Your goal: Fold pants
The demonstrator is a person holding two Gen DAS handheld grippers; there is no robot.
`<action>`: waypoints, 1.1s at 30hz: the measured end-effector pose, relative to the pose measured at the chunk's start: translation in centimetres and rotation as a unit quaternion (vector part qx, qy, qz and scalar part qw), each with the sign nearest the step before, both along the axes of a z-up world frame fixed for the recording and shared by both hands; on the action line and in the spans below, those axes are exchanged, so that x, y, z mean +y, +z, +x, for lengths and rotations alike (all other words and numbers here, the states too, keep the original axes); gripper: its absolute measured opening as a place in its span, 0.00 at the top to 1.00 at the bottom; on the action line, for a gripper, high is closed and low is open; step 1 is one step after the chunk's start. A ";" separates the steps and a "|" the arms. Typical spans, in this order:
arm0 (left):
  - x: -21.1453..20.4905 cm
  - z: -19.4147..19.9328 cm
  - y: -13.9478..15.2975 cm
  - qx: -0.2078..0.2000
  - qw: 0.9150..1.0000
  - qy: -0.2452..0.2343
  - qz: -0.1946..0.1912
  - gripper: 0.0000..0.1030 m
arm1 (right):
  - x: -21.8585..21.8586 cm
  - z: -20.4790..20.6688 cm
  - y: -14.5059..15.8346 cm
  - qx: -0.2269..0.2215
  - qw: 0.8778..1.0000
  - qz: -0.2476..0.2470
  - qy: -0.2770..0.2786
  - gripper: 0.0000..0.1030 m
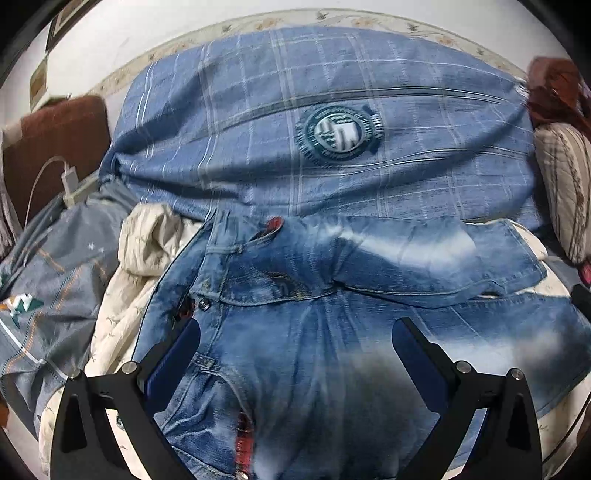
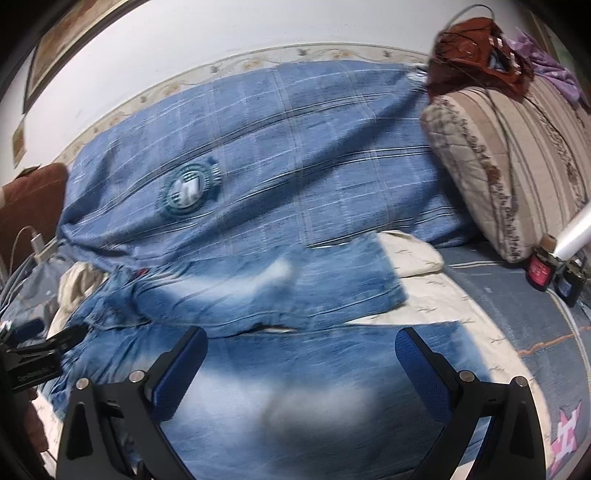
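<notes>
Jeans [image 1: 306, 332], faded blue denim, spread across a cream quilt [image 1: 122, 295] on the bed, waistband toward the left, legs stretching to the right; button and open fly with a red plaid lining visible near the left gripper [image 1: 295, 339]; far leg laid on top of the near one, its hem [image 2: 388, 273] ending on the quilt in the right wrist view. Left gripper poised over the seat of the jeans, blue-padded fingers spread wide, holding nothing; right gripper [image 2: 301, 347] over the near leg, fingers likewise wide apart, nothing between them; whether either touches the denim cannot be told. Left gripper's black body visible at the left edge of the right wrist view. Beyond the jeans, a large blue checked pillow [image 1: 332, 122] with a round teal emblem [image 1: 338, 131], lying against a white wall [image 2: 221, 33] with a floral border. To the left, a grey-blue patterned cover [image 1: 48, 266], a white charger with cable [image 1: 70, 177], a brown cushion [image 1: 55, 133]. To the right, a striped beige quilted pillow [image 2: 509, 162], a reddish-brown item [image 2: 476, 37] on top of it, small dark bottles [image 2: 554, 273] beside it.
</notes>
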State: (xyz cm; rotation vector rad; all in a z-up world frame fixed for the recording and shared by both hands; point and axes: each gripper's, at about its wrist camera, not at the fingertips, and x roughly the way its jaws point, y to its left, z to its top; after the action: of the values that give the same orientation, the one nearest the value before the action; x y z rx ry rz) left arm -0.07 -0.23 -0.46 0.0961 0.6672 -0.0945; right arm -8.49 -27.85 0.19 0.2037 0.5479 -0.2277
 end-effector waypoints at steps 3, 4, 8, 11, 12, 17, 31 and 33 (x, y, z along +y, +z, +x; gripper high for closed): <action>1.9 2.0 0.2 0.023 0.999 0.011 -0.024 0.00 | -3.3 1.7 0.3 0.015 1.000 0.021 -0.016 0.00; 2.6 2.9 0.3 0.030 0.999 0.013 -0.031 0.00 | -4.4 2.7 0.4 0.022 0.999 0.025 -0.019 0.00; 5.3 8.0 0.8 0.048 0.998 0.021 -0.022 0.00 | -7.4 7.9 0.8 0.062 0.997 0.036 0.002 0.00; 7.7 13.0 0.7 0.068 0.997 0.041 -0.001 0.00 | -8.9 12.1 1.2 0.072 0.997 0.031 0.003 0.00; 8.6 14.8 0.7 0.077 0.996 0.048 0.002 0.00 | -9.3 13.1 1.3 0.072 0.997 0.032 0.004 0.00; 11.7 21.4 0.3 0.112 0.990 0.076 -0.027 0.00 | -11.0 17.6 0.8 0.082 0.995 0.054 0.000 0.01; 8.8 30.0 -5.9 0.219 0.968 0.048 -0.114 0.28 | -13.7 22.3 -1.5 0.113 0.991 0.072 -0.003 0.11; 7.9 30.4 -6.1 0.213 0.971 0.040 -0.100 0.30 | -14.3 22.7 -1.7 0.114 0.990 0.078 -0.003 0.12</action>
State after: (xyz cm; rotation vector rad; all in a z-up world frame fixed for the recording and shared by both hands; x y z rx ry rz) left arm 30.28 7.69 -6.59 -0.1507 1.0864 -0.1064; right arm 14.24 -42.10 -1.49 0.3342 0.7943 -0.2149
